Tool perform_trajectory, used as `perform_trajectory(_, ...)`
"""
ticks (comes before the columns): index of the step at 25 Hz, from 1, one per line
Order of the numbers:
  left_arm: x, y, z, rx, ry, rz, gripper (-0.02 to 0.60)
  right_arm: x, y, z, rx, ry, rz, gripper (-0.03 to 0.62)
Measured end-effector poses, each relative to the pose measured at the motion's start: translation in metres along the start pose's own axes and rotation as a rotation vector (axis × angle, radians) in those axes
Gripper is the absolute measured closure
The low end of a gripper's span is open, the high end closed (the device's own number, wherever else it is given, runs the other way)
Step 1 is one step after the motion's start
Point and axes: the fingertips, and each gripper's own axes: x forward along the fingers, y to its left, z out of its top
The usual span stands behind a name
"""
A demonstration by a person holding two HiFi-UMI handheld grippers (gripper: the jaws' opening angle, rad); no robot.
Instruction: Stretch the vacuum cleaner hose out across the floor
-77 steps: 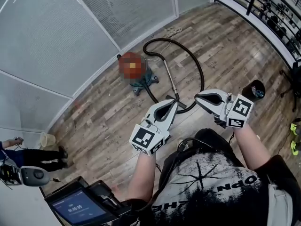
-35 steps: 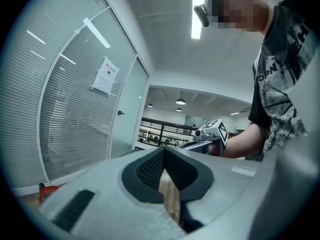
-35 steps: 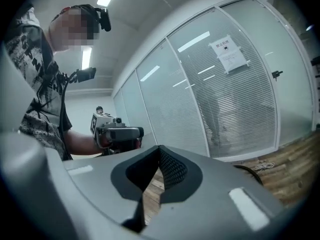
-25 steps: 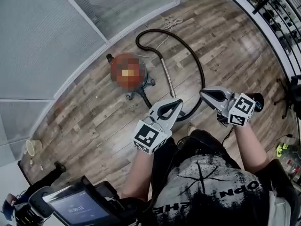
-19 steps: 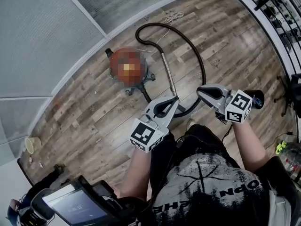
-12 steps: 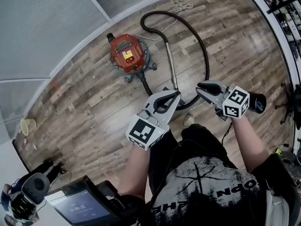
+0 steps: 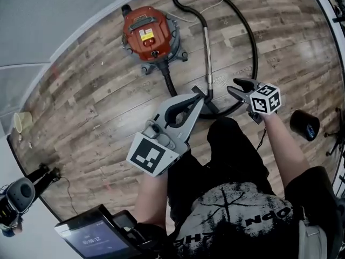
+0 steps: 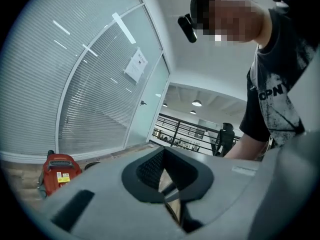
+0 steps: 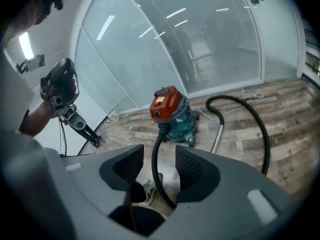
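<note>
At the far left edge of the head view we see a pale cup (image 7: 20, 122) on the wood-plank floor (image 7: 91, 107). Lower down is a grey device on a black stand (image 7: 19, 194), and a tablet (image 7: 91, 237) with a lit screen sits at the bottom left.

Further right the vacuum cleaner (image 7: 147, 32), red on top and teal below, stands near the glass wall (image 9: 165, 39). Our left gripper (image 7: 200, 97) is held out in front of us, pointing roughly level. Its jaws are pressed together with nothing between them.

The black hose (image 7: 168, 82) leaves the front of the vacuum cleaner and runs towards us. It bends beneath the two grippers, then swings out to the right and back round in a wide loop behind the machine. There it joins a metal tube (image 7: 207, 53), which lies straight on the floor inside the loop. So the hose lies curled, not yet stretched out.

Our right gripper (image 7: 233, 86) tilts down over the bend of the hose. Its jaws have just been opening and stand spread. In the right gripper view the hose shows in the gap between the pads (image 9: 190, 166), which do not press on it. Whether it lies between them or below them we cannot tell.

At the far right a black cylinder (image 7: 304, 124) stands on the floor.
</note>
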Motion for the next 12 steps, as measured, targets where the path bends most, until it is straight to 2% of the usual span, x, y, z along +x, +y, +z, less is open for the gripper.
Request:
perform_trajectory(3,0.006,0.031,-0.051,0.014,0.009,0.032,0.580,0.061,-0.055,-0.058,0.069,0.062,0.007,0.384)
perform_trajectory(6,0.018,0.065,-0.101,0.066,0.014,0.058,0.581,0.124,-0.108,-0.116,0.109,0.132,-0.002,0.367)
perform_trajectory(9,0.031,0.085,-0.144,0.076,-0.010,0.089,0.581,0.177,-0.155,-0.168,0.123,0.195,-0.047,0.349)
perform_trajectory(12,0.035,0.092,-0.175,0.073,-0.011,0.125,0.581,0.226,-0.191,-0.200,0.132,0.236,-0.115,0.346)
